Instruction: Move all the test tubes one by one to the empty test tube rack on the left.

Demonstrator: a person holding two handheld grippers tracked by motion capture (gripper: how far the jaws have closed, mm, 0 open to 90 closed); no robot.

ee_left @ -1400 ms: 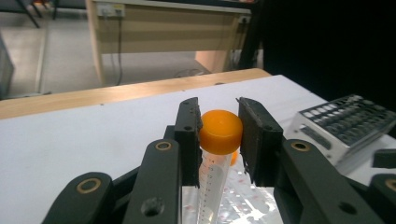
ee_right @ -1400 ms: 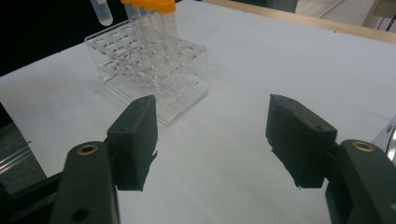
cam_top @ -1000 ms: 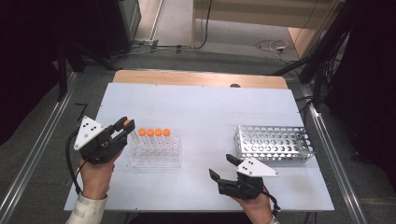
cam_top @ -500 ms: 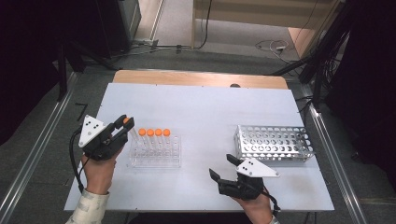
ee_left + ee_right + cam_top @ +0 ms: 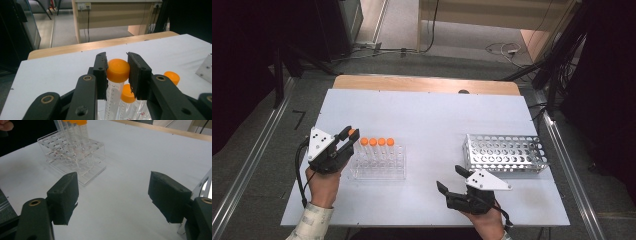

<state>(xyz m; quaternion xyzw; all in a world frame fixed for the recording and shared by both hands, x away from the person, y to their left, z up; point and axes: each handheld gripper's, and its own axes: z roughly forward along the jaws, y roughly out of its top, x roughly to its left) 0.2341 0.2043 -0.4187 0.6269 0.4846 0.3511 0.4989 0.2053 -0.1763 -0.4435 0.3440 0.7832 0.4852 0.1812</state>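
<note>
The left gripper (image 5: 117,72) was closed on the orange cap of a centrifuge tube (image 5: 117,70) at the clear rack's (image 5: 378,172) left end; the right gripper (image 5: 113,200) waited wide open and empty. The metal rack (image 5: 504,155) was empty, so transfer had barely begun.

The white tabletop (image 5: 432,120) has a wooden strip (image 5: 427,84) along its far edge. Metal rails (image 5: 247,165) run along the grey floor (image 5: 272,125) on the left and right. Beyond the far edge stands a light wooden desk (image 5: 482,12), with cables (image 5: 502,49) lying on the floor beneath it. Dark equipment fills the far left and right corners, where the light falls off.
</note>
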